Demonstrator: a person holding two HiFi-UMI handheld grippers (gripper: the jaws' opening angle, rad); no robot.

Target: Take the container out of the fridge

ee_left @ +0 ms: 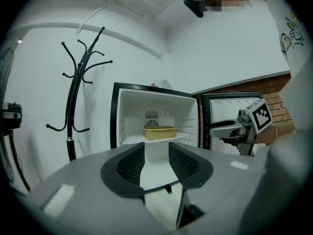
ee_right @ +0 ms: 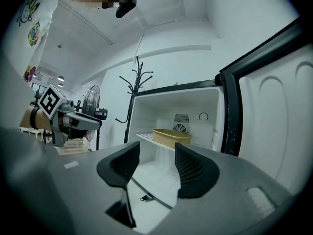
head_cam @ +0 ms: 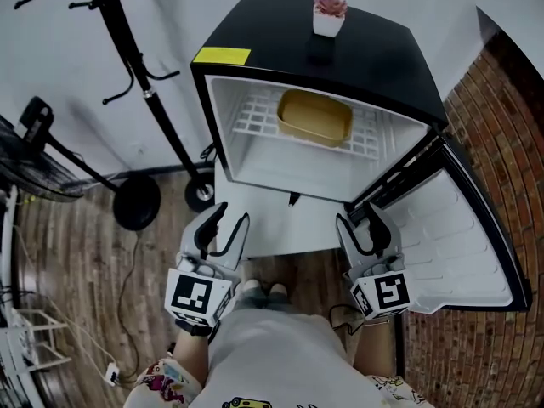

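Note:
A shallow yellow container (head_cam: 314,117) (ee_left: 159,132) (ee_right: 171,137) rests on the white wire shelf (head_cam: 255,119) inside the open black mini fridge (head_cam: 357,49). Both grippers hang well in front of the fridge, apart from it. My left gripper (head_cam: 227,220) (ee_left: 156,163) is open with nothing between its jaws. My right gripper (head_cam: 359,220) (ee_right: 157,166) is open and empty too, close to the inner edge of the door (head_cam: 459,245).
The fridge door is swung wide to the right, against a brick wall (head_cam: 501,143). A small potted plant (head_cam: 329,14) stands on the fridge top. A black coat stand (head_cam: 136,83) and a fan (head_cam: 34,151) are at the left on the wood floor.

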